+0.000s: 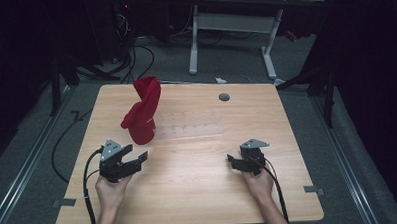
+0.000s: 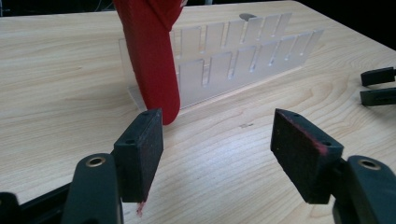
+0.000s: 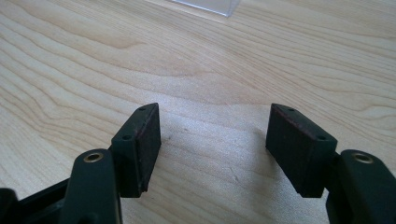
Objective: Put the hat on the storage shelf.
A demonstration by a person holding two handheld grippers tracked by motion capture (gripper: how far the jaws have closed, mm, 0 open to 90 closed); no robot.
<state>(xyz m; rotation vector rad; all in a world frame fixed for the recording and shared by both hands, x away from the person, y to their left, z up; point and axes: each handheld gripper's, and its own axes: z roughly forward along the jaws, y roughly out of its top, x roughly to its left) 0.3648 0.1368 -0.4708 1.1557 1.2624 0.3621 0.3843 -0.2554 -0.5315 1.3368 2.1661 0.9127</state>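
Red cloth [image 2: 152, 56], draped upright over the near-left end of the clear slotted rack [image 2: 243, 56], stands just ahead of my left gripper [image 1: 138, 160], both grippers open and empty, the right gripper [image 1: 233, 161] well apart.

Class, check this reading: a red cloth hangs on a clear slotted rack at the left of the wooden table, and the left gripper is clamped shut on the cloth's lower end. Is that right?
Not quite. The left gripper is not clamped on the red cloth: the left gripper view shows its jaws open with only bare table between them. The rest holds: the cloth hangs on the clear slotted rack at the left of the wooden table.
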